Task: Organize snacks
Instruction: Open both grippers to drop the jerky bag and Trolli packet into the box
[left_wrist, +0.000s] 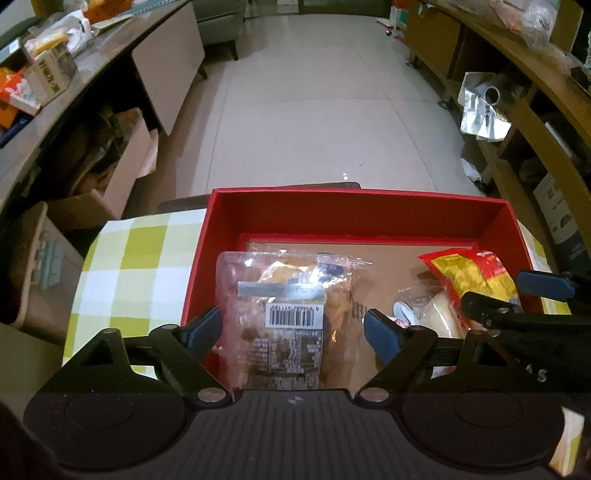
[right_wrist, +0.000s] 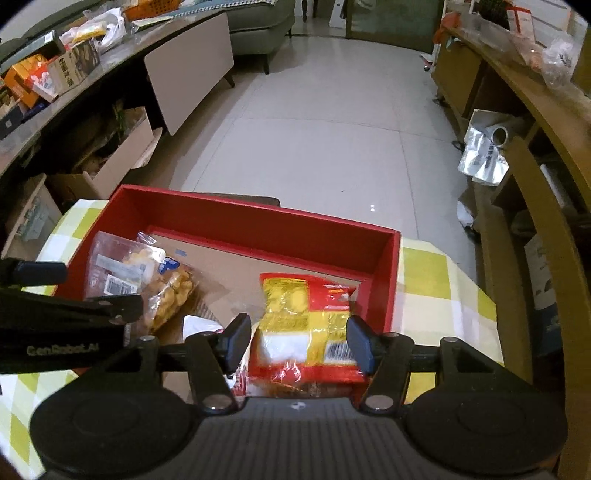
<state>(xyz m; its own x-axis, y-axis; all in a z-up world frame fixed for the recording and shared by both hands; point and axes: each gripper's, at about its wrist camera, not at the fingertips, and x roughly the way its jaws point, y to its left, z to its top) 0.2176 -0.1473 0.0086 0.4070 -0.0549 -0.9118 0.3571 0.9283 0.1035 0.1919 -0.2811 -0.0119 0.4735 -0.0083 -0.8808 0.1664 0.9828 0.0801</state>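
Both grippers pitch steeply down over the open red cardboard box (left_wrist: 354, 210), which sits on the green-and-white checked worktop (left_wrist: 122, 266).

Left gripper (left_wrist: 291, 328): poised above the box's left half, angled forward and down. Fingers (left_wrist: 205, 328) spread wide, one over the box's left wall, the other near mid-box. Between them, without either pad visibly touching it, lies the clear plastic snack packet with a white barcode label (left_wrist: 284, 310). It lies flat on the brown box floor, against the left wall, long axis running from the near wall toward the far wall, barcode side up.

Mid-box: a small white-wrapped item (right_wrist: 201, 325), partly hidden behind the gripper fingers; kind not clear.

Right gripper (right_wrist: 297, 343): above the box's right half, same steep downward tilt. Fingers (right_wrist: 236, 341) partly open, flanking the red-and-yellow crinkled plastic snack bag (right_wrist: 306, 325). The left pad stands just clear of the bag; the right pad lies at the bag's edge by the barcode, and contact there cannot be told. The bag rests in the box beside the right wall, long axis near-to-far, far end leaning slightly toward the box's left wall, printed face up.

The far strip of the box floor is bare cardboard.
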